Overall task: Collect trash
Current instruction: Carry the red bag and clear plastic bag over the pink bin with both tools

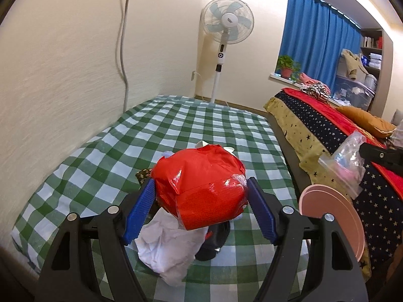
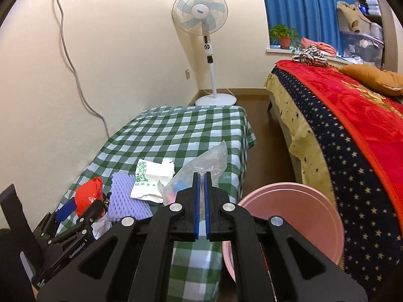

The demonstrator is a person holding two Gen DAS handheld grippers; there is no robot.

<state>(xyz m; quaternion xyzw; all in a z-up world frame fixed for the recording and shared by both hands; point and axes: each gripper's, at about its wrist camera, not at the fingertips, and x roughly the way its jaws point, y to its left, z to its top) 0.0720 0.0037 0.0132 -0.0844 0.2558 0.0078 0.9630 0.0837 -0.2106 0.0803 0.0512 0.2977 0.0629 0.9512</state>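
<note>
My left gripper (image 1: 201,185) is shut on a crumpled red plastic wrapper (image 1: 201,186), held just above the green checked table (image 1: 176,125); it also shows in the right wrist view (image 2: 88,196). Below it lie crumpled white paper (image 1: 166,249) and a dark object (image 1: 214,241). My right gripper (image 2: 201,176) is shut on a clear plastic bag (image 2: 201,166), held above the table's right edge; the bag also shows in the left wrist view (image 1: 345,161). A pink bin (image 2: 289,224) stands on the floor right of the table, also in the left wrist view (image 1: 332,221).
A purple foam net (image 2: 126,196) and a white packet with green print (image 2: 151,178) lie on the table. A bed with a red and starred blanket (image 2: 352,130) stands to the right. A standing fan (image 2: 201,17) is at the far wall.
</note>
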